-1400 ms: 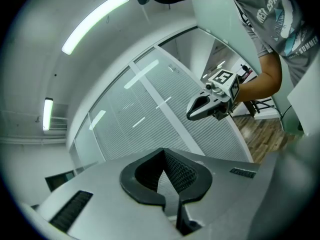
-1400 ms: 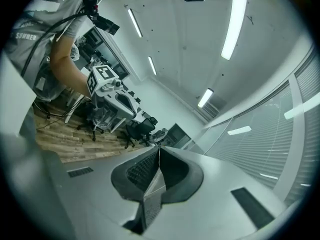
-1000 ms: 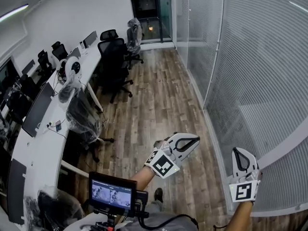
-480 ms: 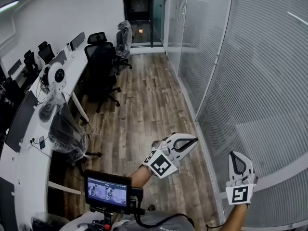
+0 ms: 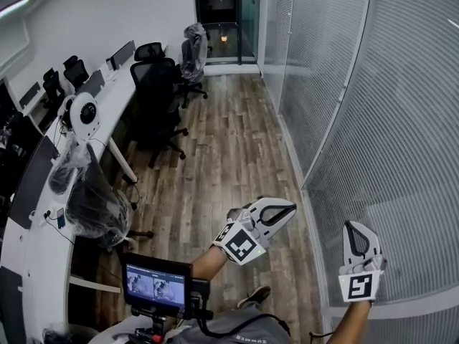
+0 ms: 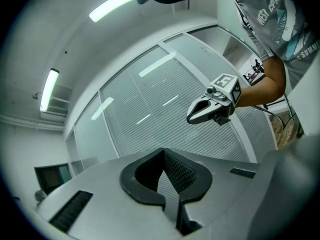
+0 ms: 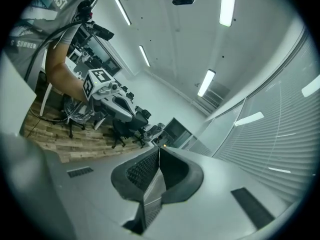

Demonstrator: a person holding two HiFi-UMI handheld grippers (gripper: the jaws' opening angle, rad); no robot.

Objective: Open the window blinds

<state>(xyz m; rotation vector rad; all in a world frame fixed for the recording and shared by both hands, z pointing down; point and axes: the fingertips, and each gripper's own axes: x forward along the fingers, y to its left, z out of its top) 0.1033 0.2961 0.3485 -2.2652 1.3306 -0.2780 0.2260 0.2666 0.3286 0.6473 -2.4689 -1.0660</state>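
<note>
Office aisle in the head view, with both claws raised in the lower part of the frame. The left gripper (image 5: 289, 207) sits at lower centre over the wooden floor (image 5: 229, 156). Its jaws are pressed together with nothing between them, and its own view shows the two ribbed pads meeting along one seam. The right gripper (image 5: 352, 226), at lower right, points toward the top of the frame. Its jaws are likewise pressed together and empty, as its own view shows.

The window blinds (image 5: 409, 113) fill the right side of the frame: horizontal slats lowered across tall panels divided by pale uprights (image 5: 343, 92). The right gripper overlaps them in the picture, but contact cannot be told. The left gripper lies well to their left.

Left side of the frame — a long white desk (image 5: 43, 242) bearing dark monitors (image 5: 32, 181), with black office chairs (image 5: 161, 84) alongside, one wrapped in clear plastic (image 5: 93, 206). A dark doorway (image 5: 226, 20) closes the aisle at upper centre. A small screen (image 5: 158, 287) stands at the bottom edge, left of centre
</note>
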